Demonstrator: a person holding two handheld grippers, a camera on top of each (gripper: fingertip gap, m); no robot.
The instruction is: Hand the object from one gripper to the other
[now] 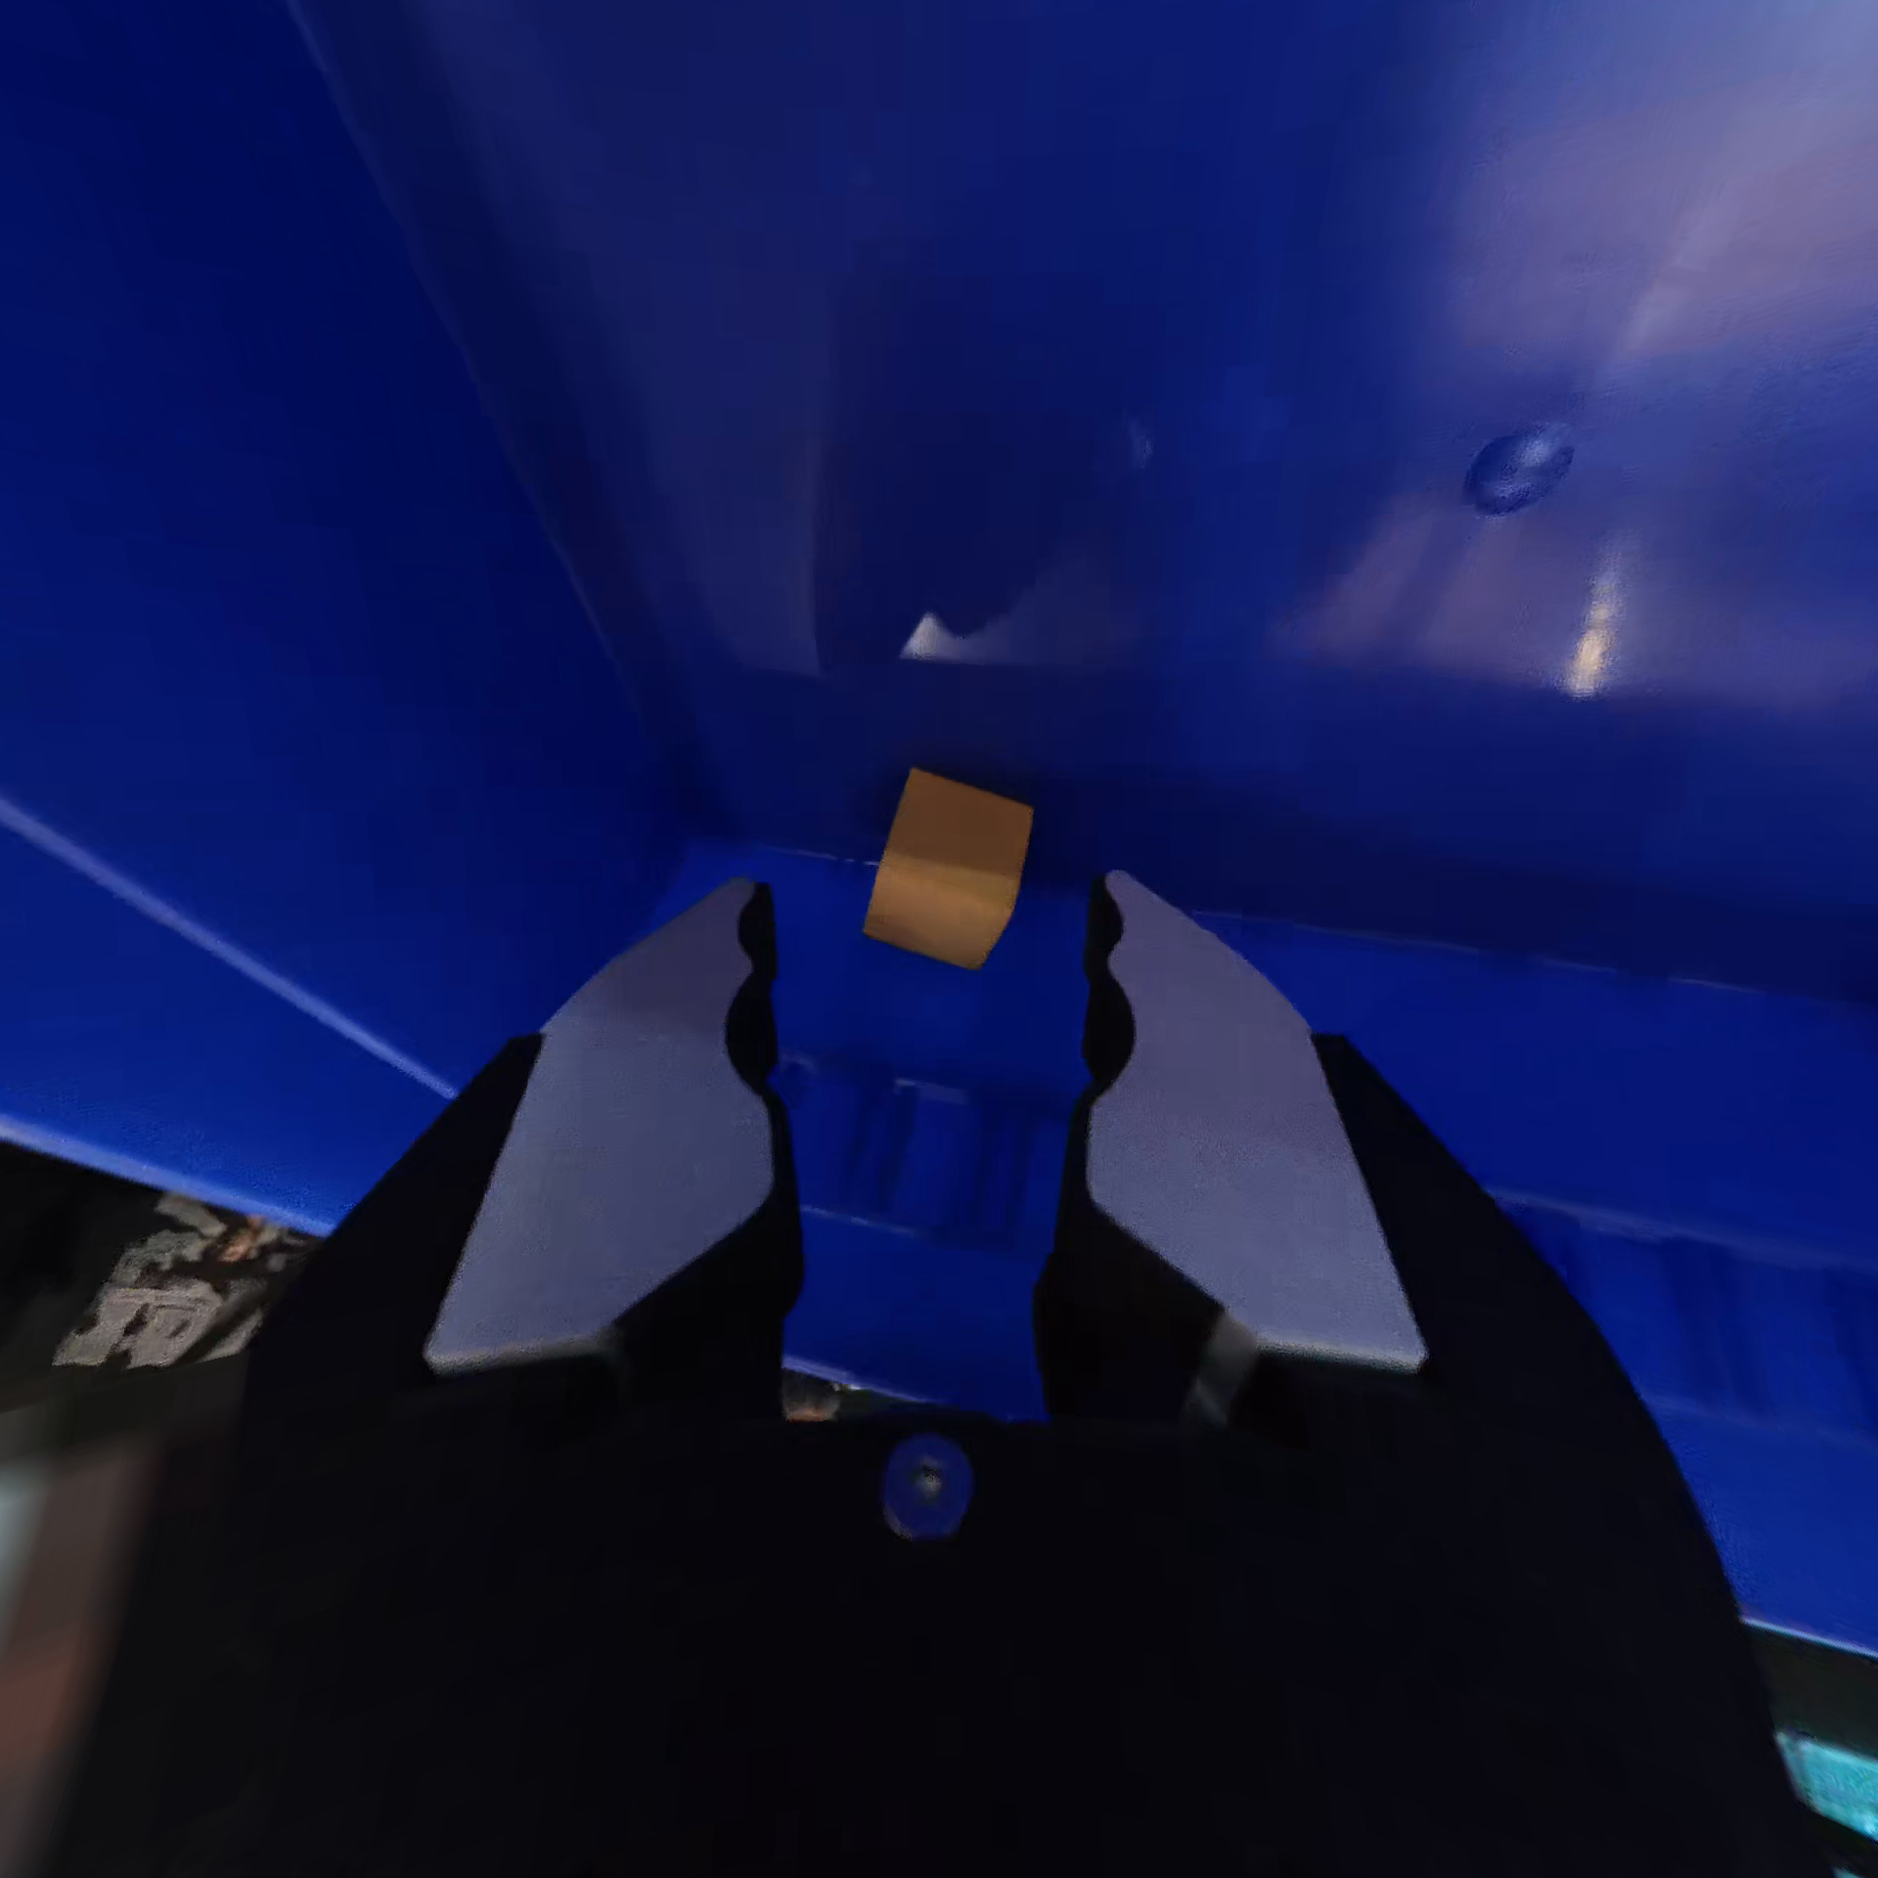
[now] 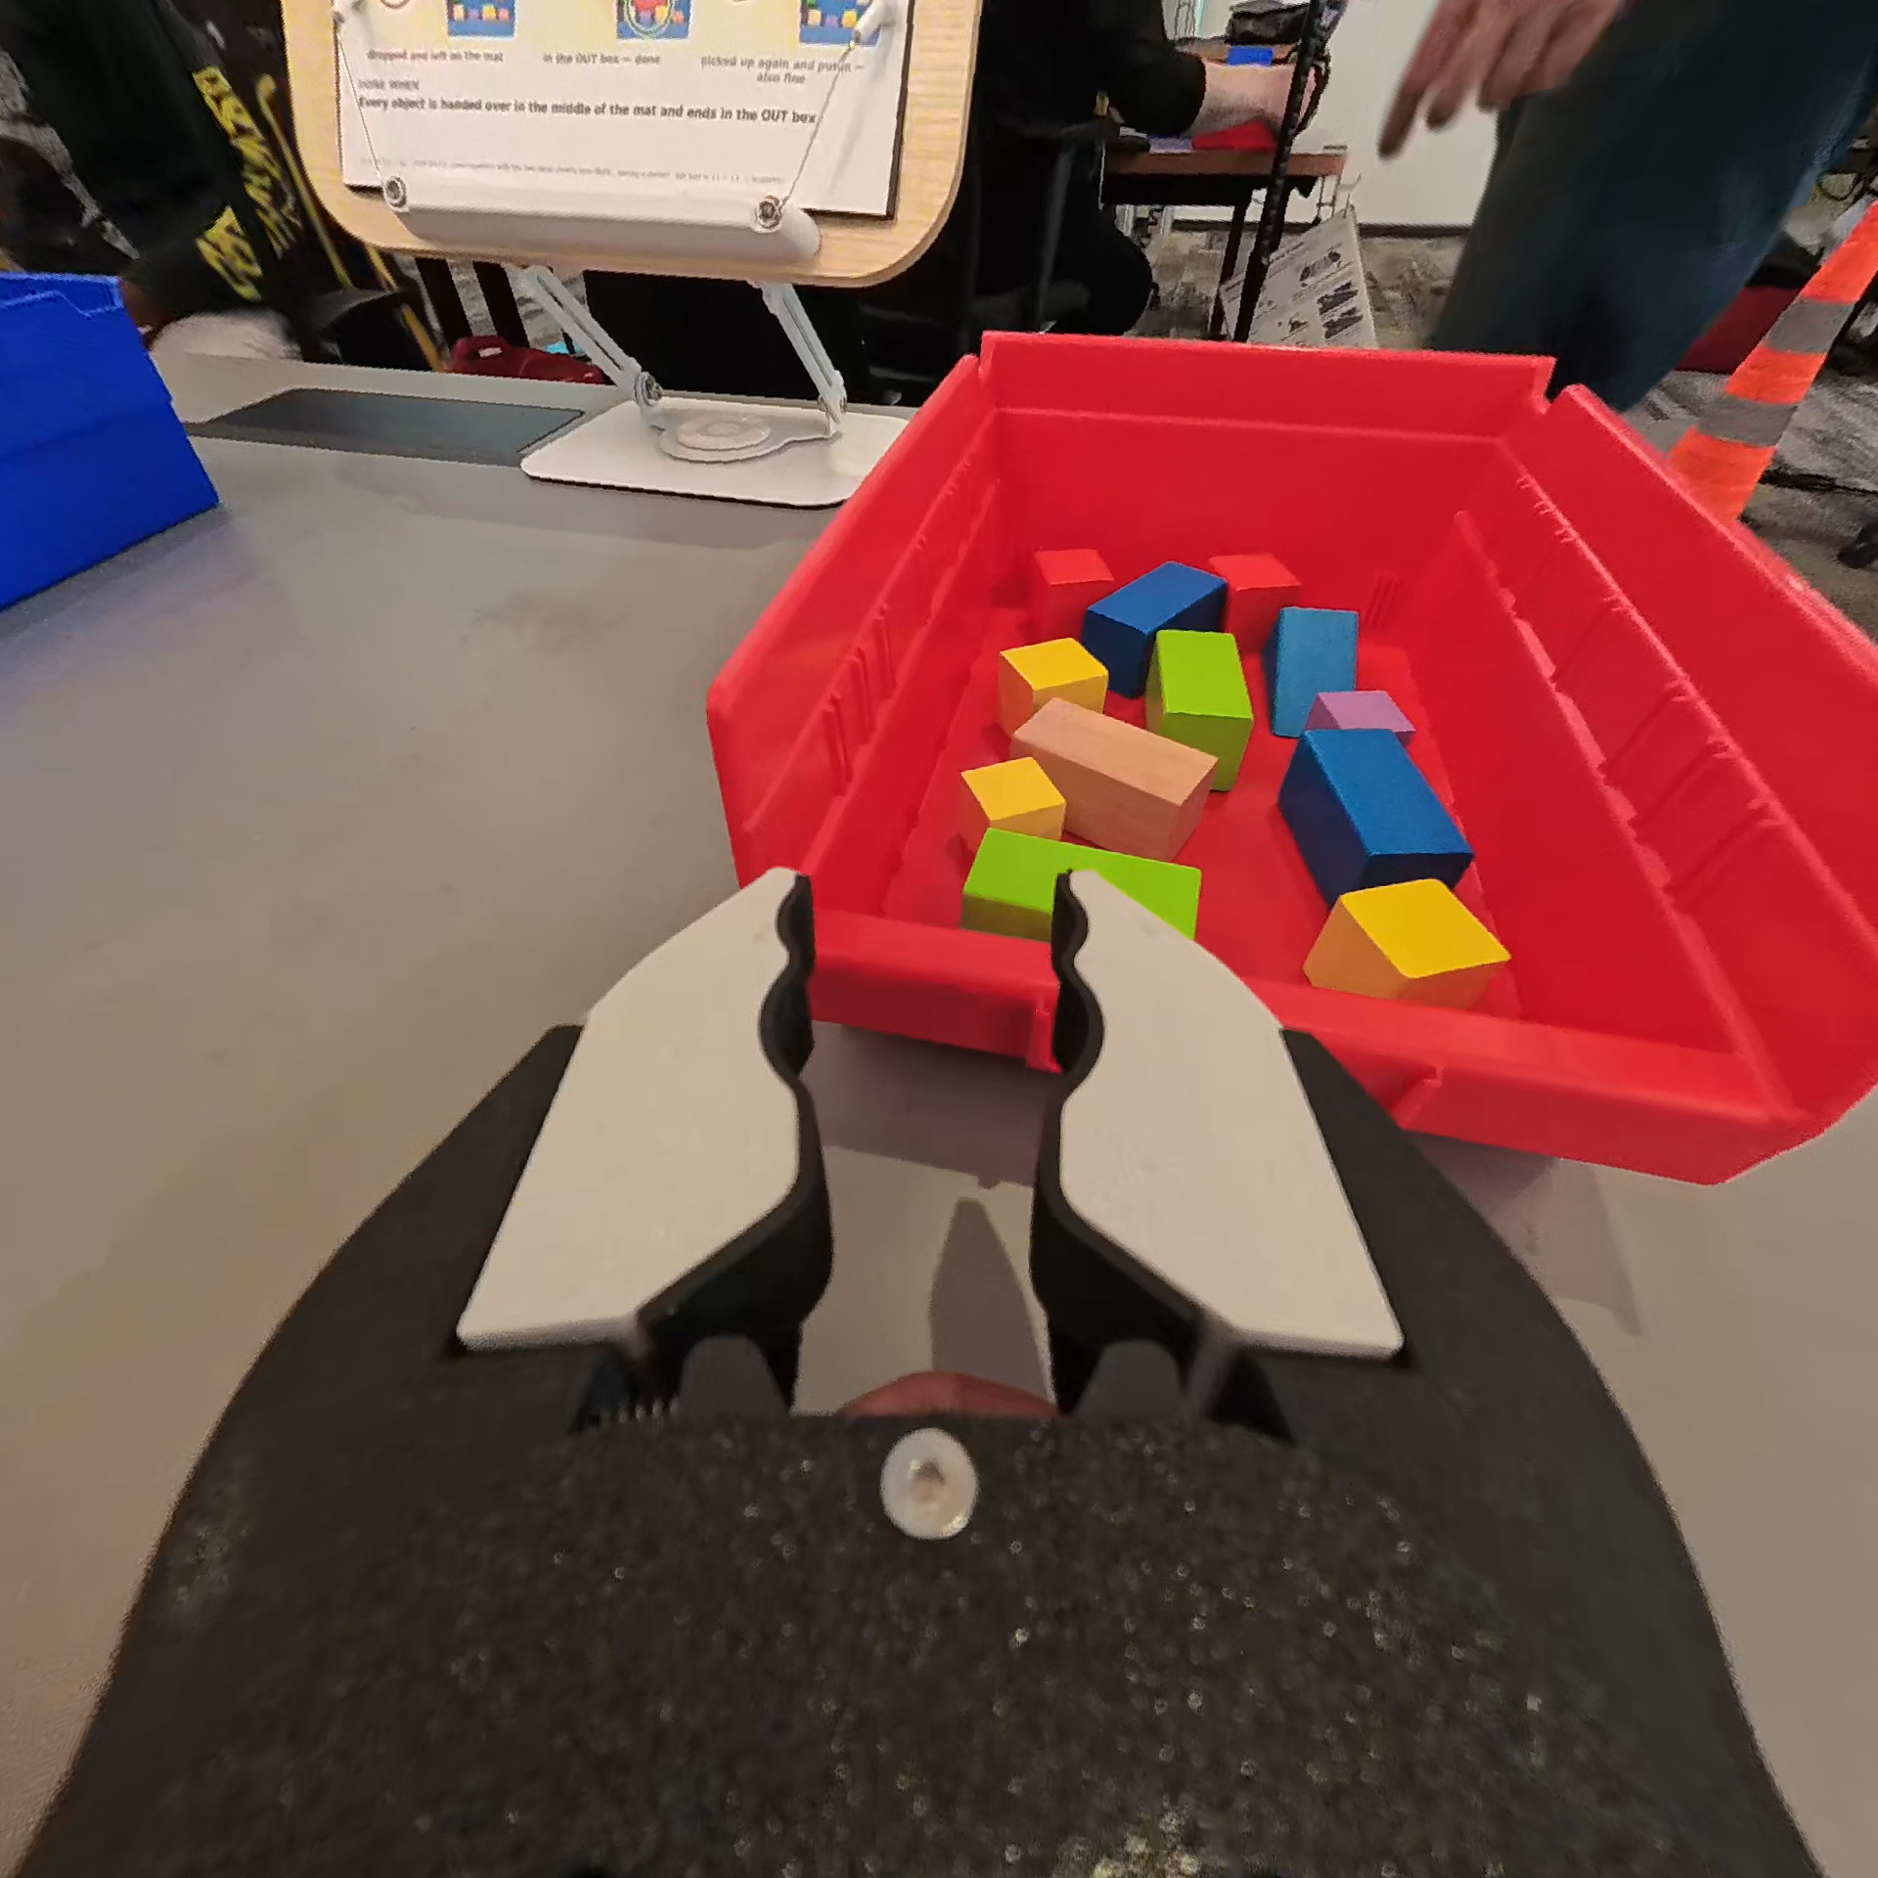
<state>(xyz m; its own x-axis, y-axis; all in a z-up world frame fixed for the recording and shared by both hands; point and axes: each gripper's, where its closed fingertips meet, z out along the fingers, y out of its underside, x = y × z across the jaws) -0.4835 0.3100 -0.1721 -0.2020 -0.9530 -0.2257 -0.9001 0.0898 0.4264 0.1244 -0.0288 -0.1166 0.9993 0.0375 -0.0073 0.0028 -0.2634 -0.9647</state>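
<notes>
1. Left gripper [image 1: 930,894] is down inside the blue bin [image 1: 305,610], its jaws spread wide and holding nothing; the right gripper [image 2: 930,904] hangs over the grey table [image 2: 356,762] just before the red bin [image 2: 1677,813], its jaws parted to a middling gap, also holding nothing.
2. Blue bin walls fill the left wrist view on every side, so the left gripper has little room to swing sideways. I judge the only free way out is back up through the open top.
3. Red bin: its low front lip lies right at the right gripper's fingertips [image 2: 793,904]. It already holds many blocks: dark blue, light blue, green, yellow, red, purple and one of plain wood.
4. Grey table between the two bins lies bare in the right wrist view; that looks the best place for the handover.
5. Orange block [image 1: 950,869], the task's thing, sits on the blue bin floor against the far wall, just beyond the left fingertips and not yet between them.
6. Step in hand, as I judge it: the pick, before any handover. The next move calls for easing the left gripper forward until the block stands between the jaws, closing, then lifting straight up clear of the rim.
</notes>
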